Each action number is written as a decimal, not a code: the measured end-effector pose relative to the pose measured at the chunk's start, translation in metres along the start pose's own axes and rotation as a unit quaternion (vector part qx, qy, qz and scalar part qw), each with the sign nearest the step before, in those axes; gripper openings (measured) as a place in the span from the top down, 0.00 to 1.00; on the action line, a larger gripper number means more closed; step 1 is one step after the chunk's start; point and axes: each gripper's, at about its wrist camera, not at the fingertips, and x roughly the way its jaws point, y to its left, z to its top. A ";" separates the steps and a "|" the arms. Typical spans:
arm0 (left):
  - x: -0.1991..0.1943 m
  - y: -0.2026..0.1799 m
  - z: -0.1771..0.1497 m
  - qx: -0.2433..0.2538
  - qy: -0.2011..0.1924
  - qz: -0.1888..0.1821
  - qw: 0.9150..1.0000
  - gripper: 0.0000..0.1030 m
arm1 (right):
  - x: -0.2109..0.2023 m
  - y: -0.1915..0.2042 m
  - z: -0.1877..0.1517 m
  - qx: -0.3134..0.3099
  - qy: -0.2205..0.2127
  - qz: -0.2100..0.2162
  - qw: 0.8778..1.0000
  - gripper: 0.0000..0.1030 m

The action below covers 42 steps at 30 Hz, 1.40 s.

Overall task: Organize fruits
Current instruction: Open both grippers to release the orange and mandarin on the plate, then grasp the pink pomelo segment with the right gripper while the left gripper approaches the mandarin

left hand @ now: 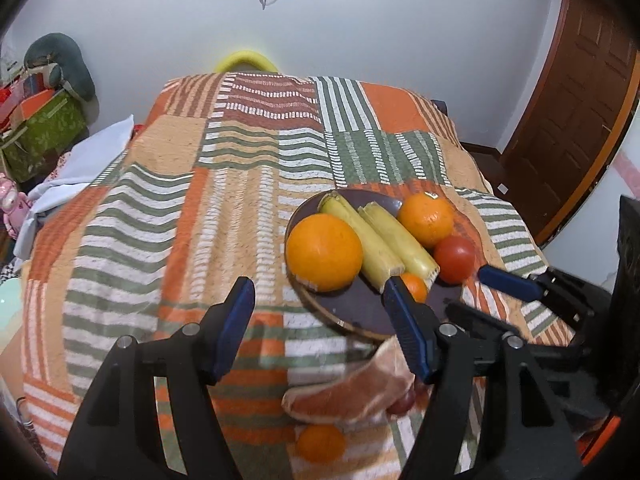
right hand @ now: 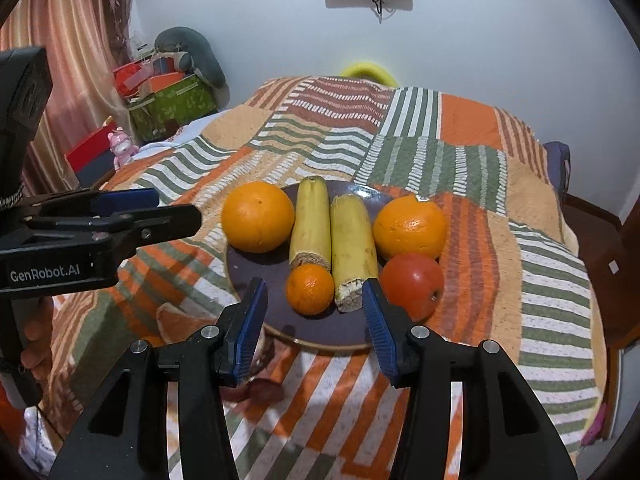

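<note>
Both the left gripper (left hand: 320,328) and right gripper (right hand: 316,320) are held wide open, nothing gripped. The fruit is piled on a dark plate (right hand: 256,268): two bananas (right hand: 332,240) in the middle, big oranges (right hand: 258,216) at 9 and 3 o'clock, a small mandarin (right hand: 310,289) at 6, a tomato (right hand: 412,286) off the rim around 4. The mandarin is probably light and squishy, best pinched gently across its middle. The bananas likely bruise easily. Everything's set on a soft striped blanket (right hand: 460,160), so rolling should be expected. White wall, wooden door (left hand: 580,92).
</note>
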 end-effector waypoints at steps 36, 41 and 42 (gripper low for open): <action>0.021 0.046 -0.086 -0.016 0.075 0.028 0.997 0.35 | 0.042 0.042 -0.033 -0.030 0.086 0.047 0.995 0.41; 0.027 0.048 -0.084 -0.027 0.072 0.021 0.997 0.35 | 0.047 0.041 -0.032 -0.018 0.088 0.066 0.994 0.40; 0.027 0.048 -0.084 -0.028 0.072 0.020 0.997 0.35 | 0.047 0.041 -0.031 -0.015 0.088 0.070 0.994 0.40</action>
